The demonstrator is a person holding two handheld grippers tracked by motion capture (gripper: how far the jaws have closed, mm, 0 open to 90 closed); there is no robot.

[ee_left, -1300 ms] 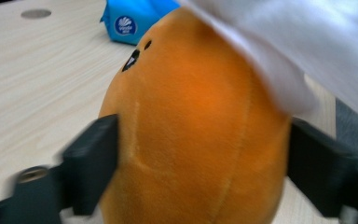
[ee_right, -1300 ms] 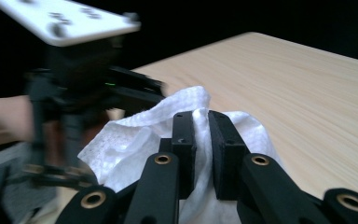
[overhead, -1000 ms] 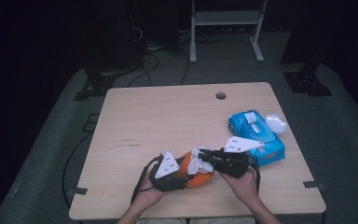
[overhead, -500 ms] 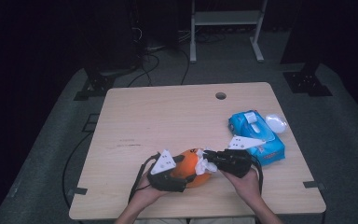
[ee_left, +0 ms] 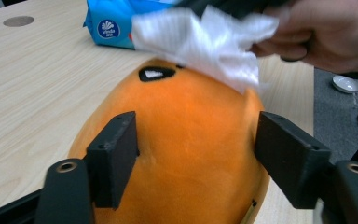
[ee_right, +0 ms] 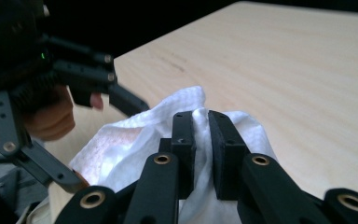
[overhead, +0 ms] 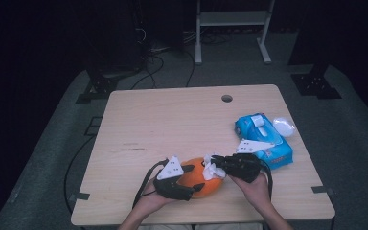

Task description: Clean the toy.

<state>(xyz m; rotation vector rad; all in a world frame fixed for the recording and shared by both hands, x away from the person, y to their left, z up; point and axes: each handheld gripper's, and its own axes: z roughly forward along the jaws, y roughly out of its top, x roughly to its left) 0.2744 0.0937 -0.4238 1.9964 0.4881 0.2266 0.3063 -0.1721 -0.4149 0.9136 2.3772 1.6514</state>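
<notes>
blue wipes pack (ee_left: 116, 23), round white logo reading "Vinda", smaller print under it too small to read, no other legible text

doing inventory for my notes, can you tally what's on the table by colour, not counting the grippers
orange: 1, the orange rounded object
blue: 1, the blue wipes pack
white: 2, the white wipe and the small white round lid
total: 4

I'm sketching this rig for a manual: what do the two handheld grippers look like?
Both the left gripper and the right gripper are black linkage frames with flat rectangular jaws and brass-coloured pivot rivets. Each carries a pale grey three-cornered plate on top and trails a black cable. The forearms are bare.
</notes>
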